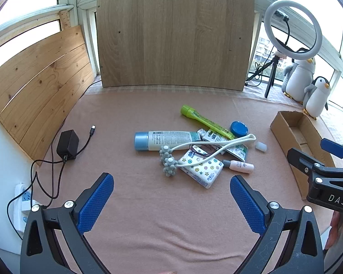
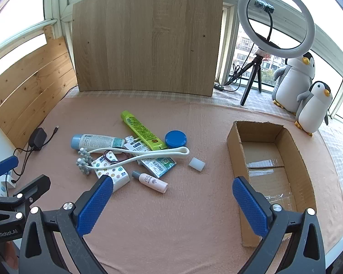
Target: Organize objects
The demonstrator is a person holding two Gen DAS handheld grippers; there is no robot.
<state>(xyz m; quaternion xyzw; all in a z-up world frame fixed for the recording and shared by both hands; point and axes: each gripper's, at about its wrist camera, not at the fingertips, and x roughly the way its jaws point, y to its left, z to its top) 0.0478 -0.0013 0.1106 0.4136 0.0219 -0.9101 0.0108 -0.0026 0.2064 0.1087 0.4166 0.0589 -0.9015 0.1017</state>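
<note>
Pink cloth (image 2: 171,217) covers the sill-side table, sunlit from the windows behind an upright wooden board (image 2: 146,36). On the right an empty cardboard box (image 2: 292,146) stands open, probably meant to take the clutter. Heaped mid-cloth lie a white neck massager (image 2: 148,155) draped over a blue-capped tube (image 2: 96,141), a green tube (image 2: 141,127), a tissue pack (image 2: 116,173), a small pink bottle (image 2: 152,181) and a blue lid (image 2: 175,138). Left gripper (image 1: 171,203) and right gripper (image 2: 172,203) both hover short of the pile, jaws spread wide, holding nothing.
</note>
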